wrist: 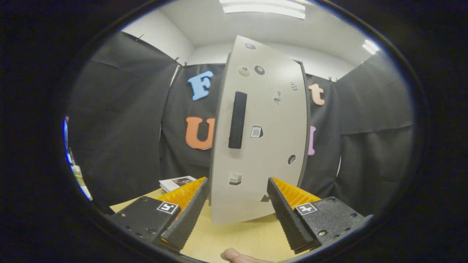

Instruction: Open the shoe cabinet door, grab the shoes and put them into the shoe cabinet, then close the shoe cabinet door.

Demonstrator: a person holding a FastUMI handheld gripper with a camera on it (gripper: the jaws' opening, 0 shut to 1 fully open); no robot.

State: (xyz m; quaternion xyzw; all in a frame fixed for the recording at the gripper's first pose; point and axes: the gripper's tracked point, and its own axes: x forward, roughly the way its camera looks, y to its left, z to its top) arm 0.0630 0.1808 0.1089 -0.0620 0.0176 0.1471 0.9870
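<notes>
My tool [237,197] points at the shoe cabinet door [259,146], which stands upright on the counter [241,237] at 12 o'clock, just ahead of my fingertips. The tool's fingers [186,212] are spread wide apart, one at 10 o'clock and one at 2 o'clock of the door's bottom edge, gripping nothing. A dark vertical handle [237,119] sits left of the door's middle, with small stickers [256,131] scattered over the pale panel. At 10 o'clock, beyond my left finger, a booklet [175,182] lies on the counter. A fingertip [237,255] of my hand shows at 6 o'clock.
</notes>
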